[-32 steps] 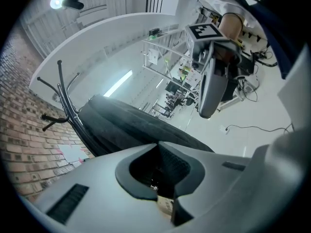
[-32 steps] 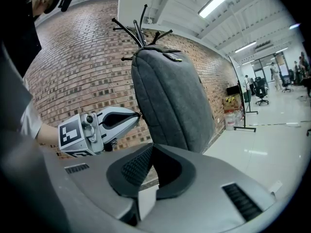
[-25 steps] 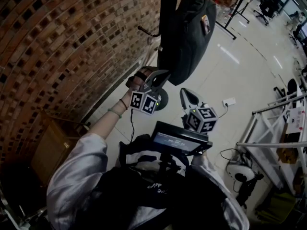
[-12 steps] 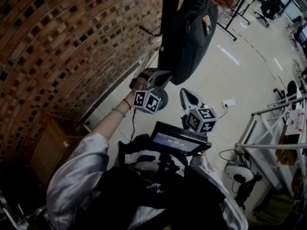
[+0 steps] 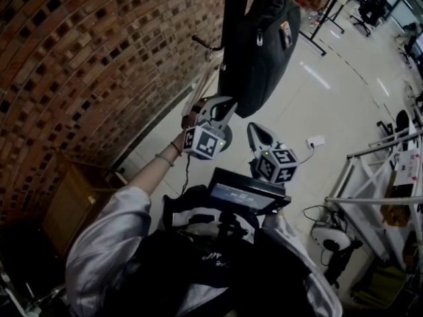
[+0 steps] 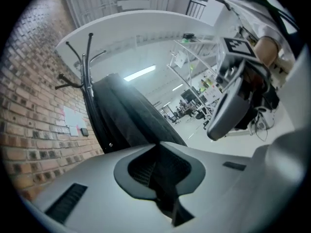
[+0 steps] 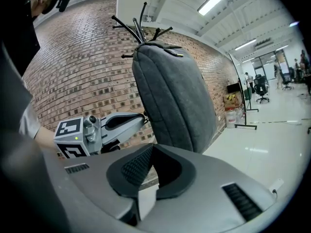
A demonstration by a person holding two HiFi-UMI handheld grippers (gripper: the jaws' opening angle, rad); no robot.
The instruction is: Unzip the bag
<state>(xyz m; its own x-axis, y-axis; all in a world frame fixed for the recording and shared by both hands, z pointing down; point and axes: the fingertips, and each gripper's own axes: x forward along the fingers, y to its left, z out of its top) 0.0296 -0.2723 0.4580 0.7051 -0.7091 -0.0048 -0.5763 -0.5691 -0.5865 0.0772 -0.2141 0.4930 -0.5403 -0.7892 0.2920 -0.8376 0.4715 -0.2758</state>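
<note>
a brick wall (image 5: 92,65) stands left of the left gripper (image 5: 222,104). its fingers have just been easing apart but look all but closed, with nothing between them. the dark bag (image 5: 261,45) hangs on a coat stand (image 5: 232,18) just beyond those fingertips. the right gripper (image 5: 256,131), closed and empty, points up at the bag, near but apart.

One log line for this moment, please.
stage: approach | bag: hanging on coat stand, not gripped | left gripper: fingers just easing open, nothing between, near bag's bottom | right gripper: shut, empty
</note>
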